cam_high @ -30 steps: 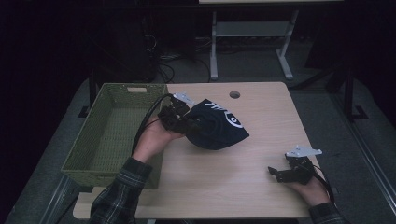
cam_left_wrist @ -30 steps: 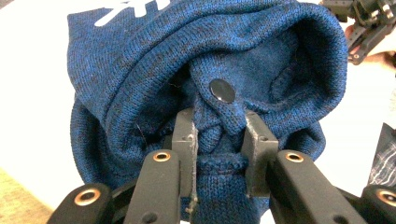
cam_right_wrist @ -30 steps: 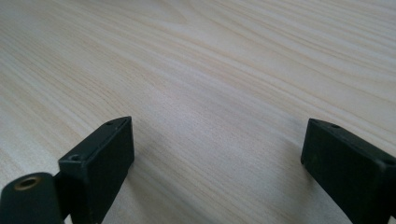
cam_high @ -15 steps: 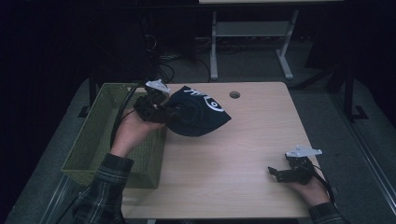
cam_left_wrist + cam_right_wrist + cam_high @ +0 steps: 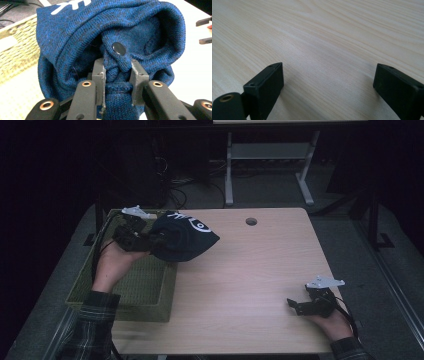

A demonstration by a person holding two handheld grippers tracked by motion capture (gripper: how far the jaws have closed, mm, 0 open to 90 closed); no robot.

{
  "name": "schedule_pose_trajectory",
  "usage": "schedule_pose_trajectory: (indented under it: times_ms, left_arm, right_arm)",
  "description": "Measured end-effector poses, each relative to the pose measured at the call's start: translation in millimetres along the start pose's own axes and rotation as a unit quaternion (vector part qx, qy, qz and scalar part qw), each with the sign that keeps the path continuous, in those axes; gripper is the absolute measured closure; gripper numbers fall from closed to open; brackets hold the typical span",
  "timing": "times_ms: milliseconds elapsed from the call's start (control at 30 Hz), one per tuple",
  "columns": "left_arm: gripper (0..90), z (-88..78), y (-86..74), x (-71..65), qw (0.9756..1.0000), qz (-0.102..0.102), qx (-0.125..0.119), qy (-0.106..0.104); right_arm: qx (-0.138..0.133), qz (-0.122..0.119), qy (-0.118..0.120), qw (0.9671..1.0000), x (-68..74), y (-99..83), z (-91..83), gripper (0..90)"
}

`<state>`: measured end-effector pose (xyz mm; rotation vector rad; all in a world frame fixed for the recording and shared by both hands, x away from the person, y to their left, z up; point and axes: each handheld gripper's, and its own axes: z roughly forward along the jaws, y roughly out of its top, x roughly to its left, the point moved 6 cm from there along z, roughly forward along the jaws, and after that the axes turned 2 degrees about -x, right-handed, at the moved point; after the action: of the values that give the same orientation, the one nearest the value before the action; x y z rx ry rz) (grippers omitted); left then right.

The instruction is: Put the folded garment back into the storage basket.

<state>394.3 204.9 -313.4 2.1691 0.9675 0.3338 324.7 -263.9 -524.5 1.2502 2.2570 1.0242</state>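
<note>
A dark blue knitted garment (image 5: 184, 238) with white lettering hangs in the air over the right edge of the green woven basket (image 5: 131, 295). My left gripper (image 5: 150, 241) is shut on a fold of it. In the left gripper view the blue knit (image 5: 110, 40) bunches between the pads, just under a metal snap button (image 5: 119, 48). My right gripper (image 5: 295, 306) rests open low over the table's front right part. In the right gripper view its fingers (image 5: 265, 86) stand wide apart over bare wood, holding nothing.
The pale wooden table (image 5: 250, 285) has a round cable hole (image 5: 251, 221) near its far edge. The basket sits at the table's left side. A white desk frame (image 5: 270, 165) and cables stand on the dark floor behind.
My left gripper has carried the blue garment leftwards and up, from the table's middle to above the basket's edge. The right gripper has stayed put.
</note>
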Motion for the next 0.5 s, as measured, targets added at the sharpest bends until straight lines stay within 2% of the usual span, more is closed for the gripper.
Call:
schedule_pose_trajectory:
  times_ms: [33, 300, 500]
  left_arm:
    - [69.9, -3.5, -4.5, 5.0, 0.9999, -0.008, -0.002, 0.005]
    - [69.9, -17.0, -18.9, 21.9, 0.9992, -0.029, -0.011, 0.024]
    - [69.9, -30.8, -36.1, 38.8, 0.9975, -0.048, -0.011, 0.051]
  right_arm:
    - [0.0, 0.0, 0.0, 1.0, 0.0, 0.0, 0.0, 9.0]
    - [0.0, 0.0, 0.0, 1.0, 0.0, 0.0, 0.0, 9.0]
    - [0.0, 0.0, 0.0, 1.0, 0.0, 0.0, 0.0, 9.0]
